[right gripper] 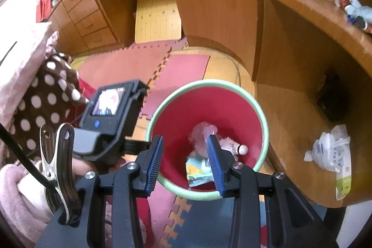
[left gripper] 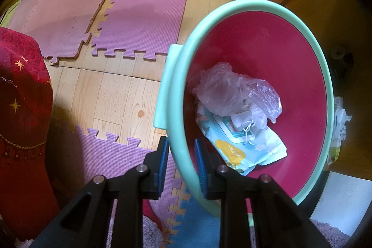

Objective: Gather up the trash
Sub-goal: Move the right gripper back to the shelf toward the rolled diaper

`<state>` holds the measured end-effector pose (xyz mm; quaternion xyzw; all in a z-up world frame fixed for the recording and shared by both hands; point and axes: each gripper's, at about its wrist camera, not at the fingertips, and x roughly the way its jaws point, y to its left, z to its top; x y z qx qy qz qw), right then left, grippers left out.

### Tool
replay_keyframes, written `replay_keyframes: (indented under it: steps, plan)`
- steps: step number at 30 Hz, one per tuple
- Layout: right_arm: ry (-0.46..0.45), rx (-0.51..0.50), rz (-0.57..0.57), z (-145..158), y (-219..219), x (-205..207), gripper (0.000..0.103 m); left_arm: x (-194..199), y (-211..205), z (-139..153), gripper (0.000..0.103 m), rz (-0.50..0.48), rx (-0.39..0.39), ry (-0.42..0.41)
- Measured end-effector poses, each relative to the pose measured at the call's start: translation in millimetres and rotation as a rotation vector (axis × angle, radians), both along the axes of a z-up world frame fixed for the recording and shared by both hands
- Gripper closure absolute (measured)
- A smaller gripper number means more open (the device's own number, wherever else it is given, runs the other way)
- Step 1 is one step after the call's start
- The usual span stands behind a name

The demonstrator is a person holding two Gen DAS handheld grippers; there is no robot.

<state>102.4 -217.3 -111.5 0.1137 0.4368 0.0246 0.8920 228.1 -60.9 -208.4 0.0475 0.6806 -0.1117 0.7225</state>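
A bin with a mint-green rim (left gripper: 255,2) and a red inside hangs tilted over the floor. My left gripper (left gripper: 181,141) points down and is shut on the near part of that rim. Inside lie a crumpled clear plastic bag (left gripper: 232,90) and a light-blue wet-wipe packet (left gripper: 244,143). In the right wrist view the bin (right gripper: 209,81) sits below my right gripper (right gripper: 184,138), which stands open with nothing between its blue pads. A white shuttlecock (right gripper: 240,148) rests in the bin beside the bag. Crumpled white packaging (right gripper: 330,150) lies on a low wooden shelf to the right.
Pink and purple foam mats (left gripper: 144,15) cover part of the wood-pattern floor. A red cloth (left gripper: 21,97) hangs at the left. Wooden desk drawers (right gripper: 88,15) stand at the back, and a curved desk top (right gripper: 313,8) carries small items (right gripper: 355,11). A sleeve in pink fleece (right gripper: 21,190) is at lower left.
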Motion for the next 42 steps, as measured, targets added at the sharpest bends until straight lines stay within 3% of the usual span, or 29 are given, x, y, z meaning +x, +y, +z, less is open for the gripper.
replay_keyframes:
  steps: [21,42]
  plan:
    - [-0.173,-0.096,-0.158,79.1,-67.2,-32.9,0.064,0.3,-0.4,0.0,0.079,0.001,0.000,0.001]
    - [-0.210,-0.185,-0.336,104.4,-141.9,-57.6,0.064,-0.3,4.2,1.5,0.079,-0.001,0.005,0.002]
